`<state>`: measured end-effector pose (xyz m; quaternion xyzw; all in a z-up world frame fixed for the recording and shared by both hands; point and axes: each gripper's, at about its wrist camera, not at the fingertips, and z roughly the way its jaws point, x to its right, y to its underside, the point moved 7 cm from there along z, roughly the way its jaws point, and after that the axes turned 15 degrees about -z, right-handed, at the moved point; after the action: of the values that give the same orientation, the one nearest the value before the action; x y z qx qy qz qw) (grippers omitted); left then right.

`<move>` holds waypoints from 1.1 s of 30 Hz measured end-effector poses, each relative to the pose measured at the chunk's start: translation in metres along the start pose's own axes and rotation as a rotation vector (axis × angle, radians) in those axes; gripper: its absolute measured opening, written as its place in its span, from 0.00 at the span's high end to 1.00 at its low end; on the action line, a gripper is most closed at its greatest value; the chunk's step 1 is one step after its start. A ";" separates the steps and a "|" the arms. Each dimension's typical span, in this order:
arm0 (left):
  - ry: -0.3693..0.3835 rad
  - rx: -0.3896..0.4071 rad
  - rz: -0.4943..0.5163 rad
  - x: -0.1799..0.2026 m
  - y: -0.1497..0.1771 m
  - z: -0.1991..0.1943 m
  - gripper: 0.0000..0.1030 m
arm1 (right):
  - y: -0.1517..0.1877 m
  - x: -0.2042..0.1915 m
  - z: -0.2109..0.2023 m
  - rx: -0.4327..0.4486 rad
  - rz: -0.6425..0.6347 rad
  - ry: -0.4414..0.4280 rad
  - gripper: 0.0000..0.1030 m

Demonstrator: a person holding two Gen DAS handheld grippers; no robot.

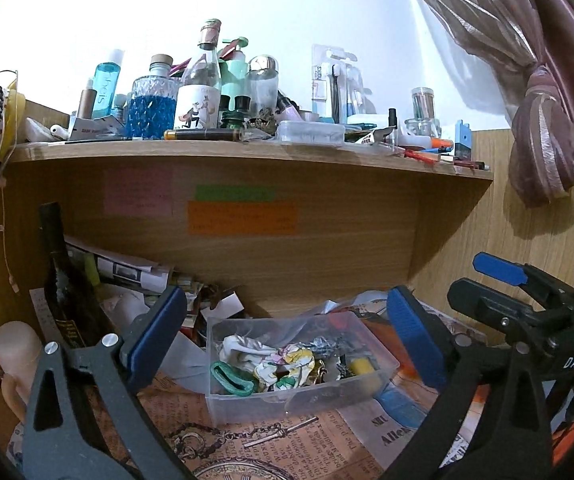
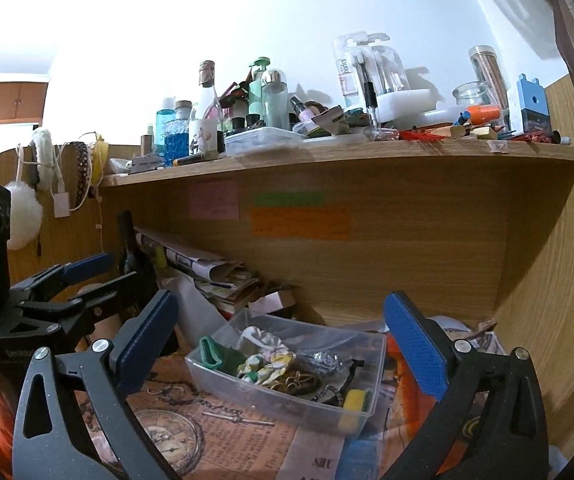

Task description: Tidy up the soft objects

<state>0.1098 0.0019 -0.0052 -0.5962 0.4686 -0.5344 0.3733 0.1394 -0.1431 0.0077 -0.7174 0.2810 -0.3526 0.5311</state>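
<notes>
A clear plastic box (image 1: 383,364) (image 2: 371,384) sits on the desk under the shelf. It holds soft hair scrunchies: a green one (image 1: 233,378) (image 2: 217,354), a white floral one (image 1: 283,362) (image 2: 267,364), and small trinkets. My left gripper (image 1: 287,344) is open and empty, its blue pads either side of the box, a little in front of it. My right gripper (image 2: 283,344) is open and empty, also framing the box. The right gripper shows at the right of the left wrist view (image 1: 503,280); the left gripper shows at the left of the right wrist view (image 2: 83,276).
A wooden shelf (image 1: 247,152) (image 2: 339,152) above is crowded with bottles and jars. A dark bottle (image 1: 65,280) and stacked papers (image 2: 207,272) stand at the back left. A chain (image 1: 247,436) lies on newspaper-print desk cover (image 2: 215,444). White pom-pom (image 2: 23,216) hangs left.
</notes>
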 end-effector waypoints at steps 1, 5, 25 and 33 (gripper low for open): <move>-0.002 -0.001 0.000 0.000 0.000 0.000 0.01 | 0.000 0.000 0.000 -0.002 0.000 0.000 0.00; -0.002 -0.006 0.001 0.001 0.002 0.002 0.00 | 0.002 0.000 0.001 -0.007 0.003 0.000 0.00; -0.002 -0.012 0.004 0.000 0.003 0.005 0.00 | 0.005 0.002 0.002 -0.012 0.003 -0.001 0.00; -0.005 -0.011 0.003 0.001 0.003 0.004 0.00 | 0.005 0.002 0.002 -0.011 0.003 0.001 0.00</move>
<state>0.1135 -0.0001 -0.0089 -0.5990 0.4716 -0.5296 0.3720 0.1420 -0.1445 0.0030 -0.7198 0.2841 -0.3507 0.5274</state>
